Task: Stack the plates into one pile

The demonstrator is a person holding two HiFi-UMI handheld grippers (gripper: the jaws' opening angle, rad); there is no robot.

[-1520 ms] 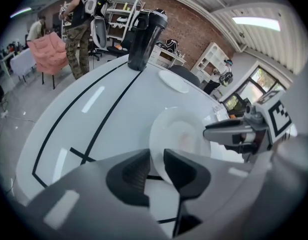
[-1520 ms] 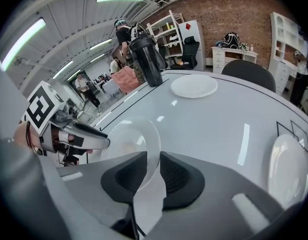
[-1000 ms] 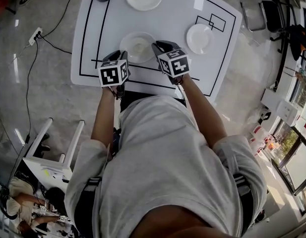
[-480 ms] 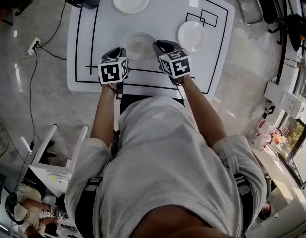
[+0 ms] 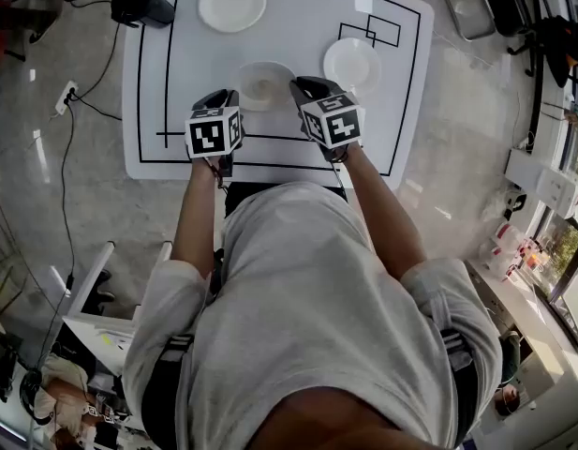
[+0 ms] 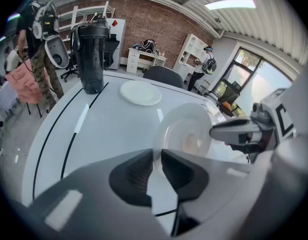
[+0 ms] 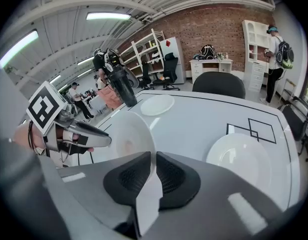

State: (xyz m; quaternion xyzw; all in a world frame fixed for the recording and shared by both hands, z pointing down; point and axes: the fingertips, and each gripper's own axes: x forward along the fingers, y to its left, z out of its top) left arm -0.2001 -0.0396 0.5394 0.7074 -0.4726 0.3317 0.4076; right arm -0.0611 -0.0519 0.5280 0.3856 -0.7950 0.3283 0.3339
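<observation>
Three white plates are on or over the white table (image 5: 157,111). My two grippers hold the middle plate (image 5: 263,84) between them, and it looks slightly raised. The left gripper (image 5: 225,99) is shut on its left rim, the right gripper (image 5: 301,90) on its right rim. Both pairs of jaws have just been closing, with the rim between the pads. In the left gripper view the held plate (image 6: 186,134) rises from the left gripper (image 6: 157,164). In the right gripper view the same plate (image 7: 129,139) rises from the right gripper (image 7: 154,166). A second plate (image 5: 352,66) lies just right of it, and a third plate (image 5: 231,4) sits far left.
A black bottle (image 5: 139,6) stands at the table's far left corner. Black lines and a small rectangle outline (image 5: 370,34) mark the tabletop. Cables run over the floor at the left. Chairs, shelves and people stand beyond the table in the gripper views.
Both grippers have carried the middle plate to the right across the table, closer to the right-hand plate and farther from the far plate.
</observation>
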